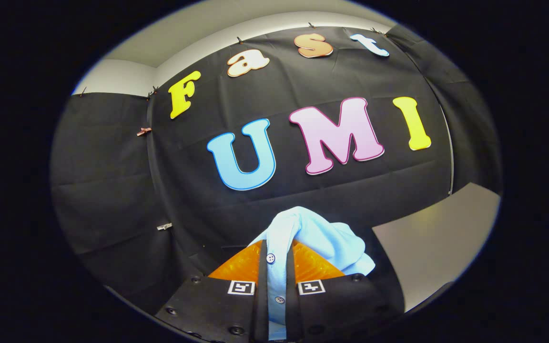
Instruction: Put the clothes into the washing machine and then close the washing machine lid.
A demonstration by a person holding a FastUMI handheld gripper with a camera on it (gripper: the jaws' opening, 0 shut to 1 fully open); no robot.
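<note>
- Fingers [276, 267] closed narrow on a light blue shirt [324, 238], both pressing the buttoned placket that runs down the gap between them
- Two small buttons [270, 258] visible on that strip of cloth, one above the other
- Rest of the shirt bunched in a soft heap over and just beyond the fingertips, spilling mostly to the right side
- Shirt lifted clear, with nothing seen under it; looks carried in the air rather than resting on anything
- Black cloth wall [112, 190] straight ahead and well beyond the shirt, a pale surface [436, 243] lower right, near the cloth's foot
- No telling from here where the washing machine or its lid stands, nor whether the lid is up
- Judged progress: pick-up of the garment done, grip apparently firm on the placket
- Left to do, by that reading: carry to the drum, lower and release the shirt inside, draw back, then shut the lid
- Whether other clothes wait elsewhere: cannot tell
- Worth minding on the way: loose folds hanging past the fingers could catch on the machine's rim or trail out over the opening
</note>
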